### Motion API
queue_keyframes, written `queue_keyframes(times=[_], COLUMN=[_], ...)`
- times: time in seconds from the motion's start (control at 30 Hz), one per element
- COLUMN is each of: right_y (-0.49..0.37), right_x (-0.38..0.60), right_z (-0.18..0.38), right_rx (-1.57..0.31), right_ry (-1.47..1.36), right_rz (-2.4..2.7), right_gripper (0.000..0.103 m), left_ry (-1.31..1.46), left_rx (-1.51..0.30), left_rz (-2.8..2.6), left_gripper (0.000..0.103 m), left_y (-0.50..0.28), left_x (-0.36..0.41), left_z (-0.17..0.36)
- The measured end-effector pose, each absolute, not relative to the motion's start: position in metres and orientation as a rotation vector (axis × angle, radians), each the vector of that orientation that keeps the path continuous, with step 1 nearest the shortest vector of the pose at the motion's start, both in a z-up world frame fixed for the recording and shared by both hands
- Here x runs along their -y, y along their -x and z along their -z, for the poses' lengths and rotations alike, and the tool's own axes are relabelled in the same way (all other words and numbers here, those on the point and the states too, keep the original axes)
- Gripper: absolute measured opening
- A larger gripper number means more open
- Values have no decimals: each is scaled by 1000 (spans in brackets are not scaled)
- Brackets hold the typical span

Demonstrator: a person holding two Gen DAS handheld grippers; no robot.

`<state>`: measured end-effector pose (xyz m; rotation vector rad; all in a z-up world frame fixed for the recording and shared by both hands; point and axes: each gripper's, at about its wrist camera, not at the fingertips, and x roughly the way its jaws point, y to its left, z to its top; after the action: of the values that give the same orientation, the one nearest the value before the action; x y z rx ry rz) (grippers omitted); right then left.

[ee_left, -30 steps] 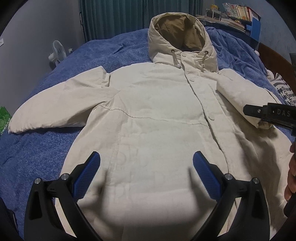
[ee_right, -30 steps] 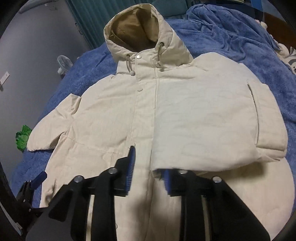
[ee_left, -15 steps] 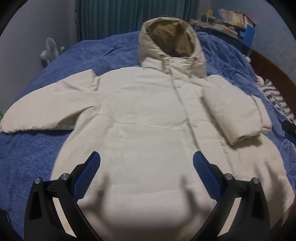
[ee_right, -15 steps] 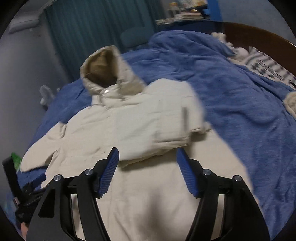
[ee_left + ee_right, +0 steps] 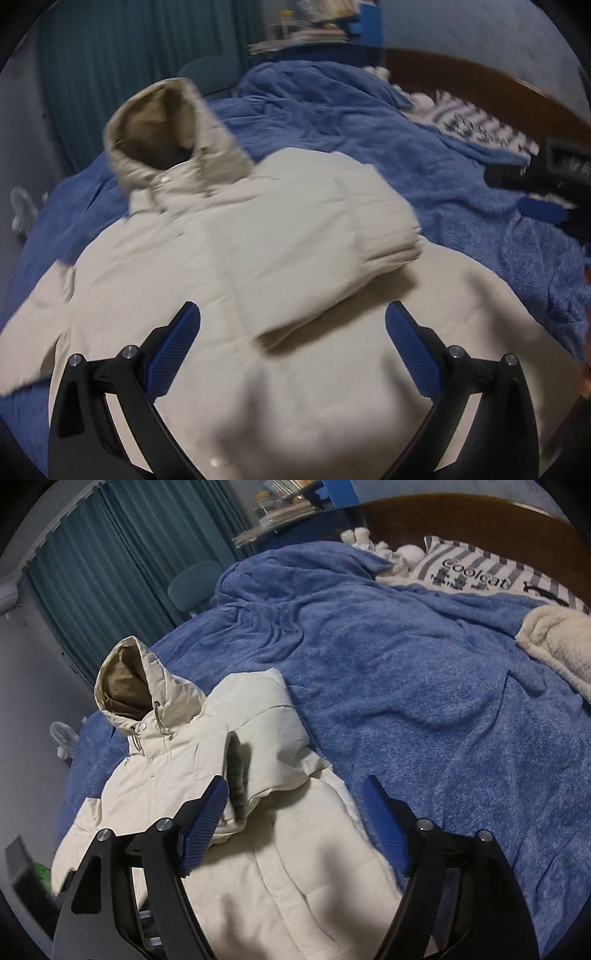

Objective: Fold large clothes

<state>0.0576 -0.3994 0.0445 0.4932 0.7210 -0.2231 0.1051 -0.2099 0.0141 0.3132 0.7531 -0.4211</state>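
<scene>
Nearest each camera, the left gripper (image 5: 291, 345) is held wide apart with nothing between its pads, while the right gripper (image 5: 293, 823) is seen opening, also empty. Beyond them, a cream hooded jacket (image 5: 258, 849) is spread on the blue blanket (image 5: 424, 701) toward the bed's near left side, one sleeve (image 5: 332, 243) folded across its chest. Farther off, a striped pillow (image 5: 480, 576) is seen at the headboard (image 5: 461, 517).

The jacket (image 5: 288, 878) lies flat on the bed (image 5: 424, 701) under the right gripper (image 5: 295, 823), hood (image 5: 125, 679) away from it to the left, one sleeve (image 5: 258, 746) folded across the chest. A pillow (image 5: 480, 576) sits far beyond, right.
</scene>
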Motion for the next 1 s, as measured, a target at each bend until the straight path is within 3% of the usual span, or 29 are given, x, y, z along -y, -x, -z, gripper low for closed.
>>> queue_keyframes(times=[0.13,0.23,0.3,0.33,0.4,1.0], right_y=[-58,-59,-62,-62,-66,-93], right_x=[421,436,439,440,439,375], right_z=[-47,-44,-40,-38,-32,-5], right_rx=[-714,-707,-715,-720,-737,-837], right_ry=[-522,-564,-587,-593,-602,-390], right_rz=[223,220,209,205,192,148], right_gripper=[74,74,74,74,74,74], left_ry=[-392,-489,-540,-531,-450,-2], left_rx=[-754,-762,-769,-781,-801,-637], left_rz=[459,431,381,380,402,218], left_gripper=[89,74,56,35,20,13], left_y=[-112,-121,-129,-134,-139,-168], left_x=[250,272,278,276,266,71], left_z=[5,22,30,30,21,-85])
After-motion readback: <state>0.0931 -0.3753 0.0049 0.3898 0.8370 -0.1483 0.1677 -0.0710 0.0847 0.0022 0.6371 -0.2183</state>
